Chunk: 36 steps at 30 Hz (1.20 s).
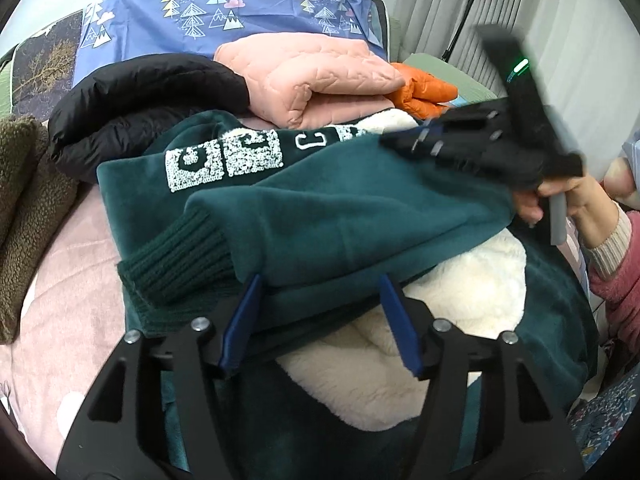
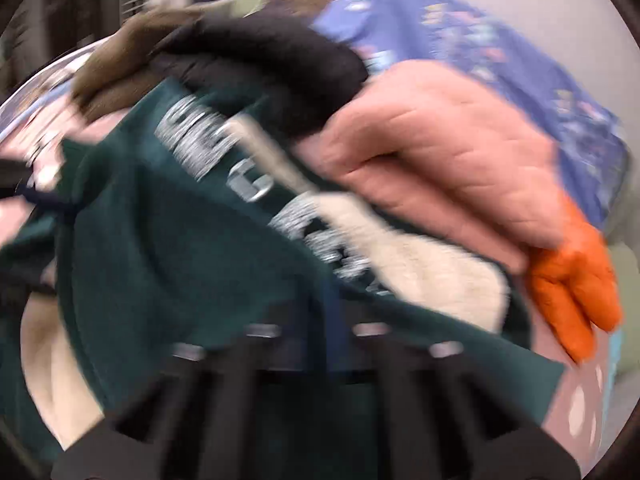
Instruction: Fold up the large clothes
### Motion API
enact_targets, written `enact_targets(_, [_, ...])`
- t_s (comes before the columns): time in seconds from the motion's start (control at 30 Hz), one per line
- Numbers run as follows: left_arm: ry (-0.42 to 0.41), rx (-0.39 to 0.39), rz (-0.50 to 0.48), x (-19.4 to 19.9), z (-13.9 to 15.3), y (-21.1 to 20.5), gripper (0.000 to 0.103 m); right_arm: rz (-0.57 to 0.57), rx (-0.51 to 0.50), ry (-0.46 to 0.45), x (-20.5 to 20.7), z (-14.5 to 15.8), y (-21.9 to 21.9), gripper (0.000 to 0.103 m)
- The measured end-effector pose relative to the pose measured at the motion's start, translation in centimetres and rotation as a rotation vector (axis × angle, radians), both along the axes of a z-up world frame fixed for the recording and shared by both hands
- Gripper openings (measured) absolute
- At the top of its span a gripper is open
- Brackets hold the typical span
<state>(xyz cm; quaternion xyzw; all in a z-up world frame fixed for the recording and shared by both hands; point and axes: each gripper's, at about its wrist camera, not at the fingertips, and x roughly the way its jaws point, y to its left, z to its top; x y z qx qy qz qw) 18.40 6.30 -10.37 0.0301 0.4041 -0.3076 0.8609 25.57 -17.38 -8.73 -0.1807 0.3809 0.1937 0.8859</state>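
Observation:
A dark green sweatshirt (image 1: 344,216) with white lettering and cream fleece lining (image 1: 460,292) lies on the bed, one sleeve with its ribbed cuff (image 1: 176,260) folded across it. My left gripper (image 1: 320,320) is open, its blue fingers (image 1: 242,320) astride the sleeve's near edge. My right gripper (image 1: 404,140) shows blurred at the upper right of the left wrist view, over the sweatshirt's far edge. In the blurred right wrist view the right gripper (image 2: 334,320) looks shut on the green sweatshirt (image 2: 180,240).
Behind the sweatshirt lie a black puffer jacket (image 1: 136,100), a folded pink quilted garment (image 1: 312,76), an orange garment (image 1: 424,92) and a brown fleece item (image 1: 20,200). A blue tree-print pillow (image 1: 224,12) leans at the back. The bed has a pink cover (image 1: 72,320).

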Motion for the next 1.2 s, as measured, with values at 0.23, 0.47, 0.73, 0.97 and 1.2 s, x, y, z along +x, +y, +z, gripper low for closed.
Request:
enact_targets(0.23, [0.031,0.052,0.08,2.1,-2.6,1.1,0.072,-0.317,-0.023,-0.091,5.3,-1.3,-4.8,0.0])
enact_targets(0.47, [0.047,-0.006,0.088,1.3,-0.8,2.7,0.018,-0.187,0.226,0.007,1.3,0.7,-6.0,0.0])
enact_targets(0.73, [-0.012,-0.077,-0.022,2.2,1.7,-2.4,0.024,-0.255,0.29,0.214,-1.4,-3.6,-2.9,0.0])
enact_targets(0.97, [0.04,-0.055,0.028,4.3,-1.3,-2.3,0.026,-0.276,0.455,0.236,-1.3,-3.9,-5.1,0.0])
enact_targets(1.2, [-0.033,-0.012,0.135,-2.1,0.2,4.9,0.065,-0.409,0.368,0.076,-10.2,-1.1,-12.1,0.025])
